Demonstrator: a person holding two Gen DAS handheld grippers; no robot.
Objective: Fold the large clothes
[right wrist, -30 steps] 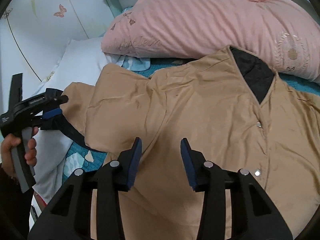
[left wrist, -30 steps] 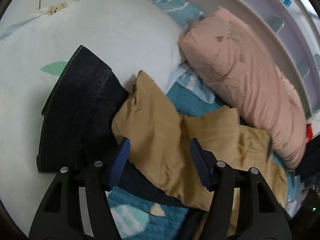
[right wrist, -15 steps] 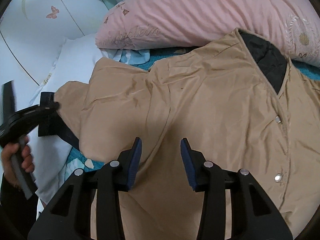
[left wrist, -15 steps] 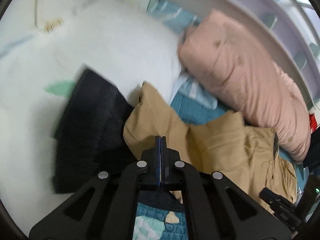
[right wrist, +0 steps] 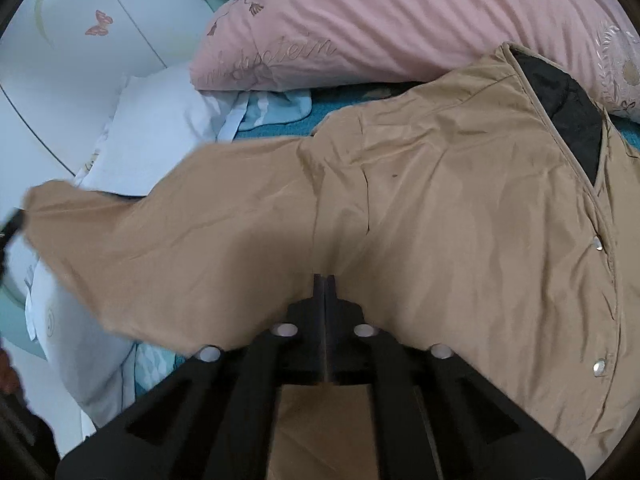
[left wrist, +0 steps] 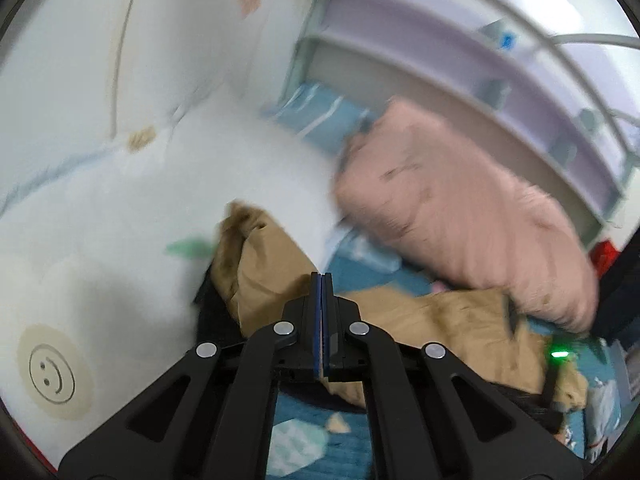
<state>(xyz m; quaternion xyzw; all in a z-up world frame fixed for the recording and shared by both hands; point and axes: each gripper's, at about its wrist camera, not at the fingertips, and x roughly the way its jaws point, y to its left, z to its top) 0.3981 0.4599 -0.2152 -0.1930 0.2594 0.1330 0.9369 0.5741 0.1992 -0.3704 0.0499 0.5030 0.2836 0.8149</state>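
You are working over a bed (right wrist: pixel 276 126) covered in a teal quilt, with a pink pillow (right wrist: pixel 400 20) lying along its far side and a white pillow (right wrist: pixel 156 136) sitting beside it. The tan jacket (right wrist: pixel 440 220) is lying spread across the quilt, its dark lining showing at the collar, with 3 snaps visible along the front edge. Your right gripper (right wrist: pixel 325 280) has just been closing and is now clenching a fold of jacket fabric. Your left gripper (left wrist: pixel 321 280) is clenched too, with the jacket sleeve (left wrist: pixel 260 264) bunching right at its tips; whether it is pinching the sleeve, I cannot tell.
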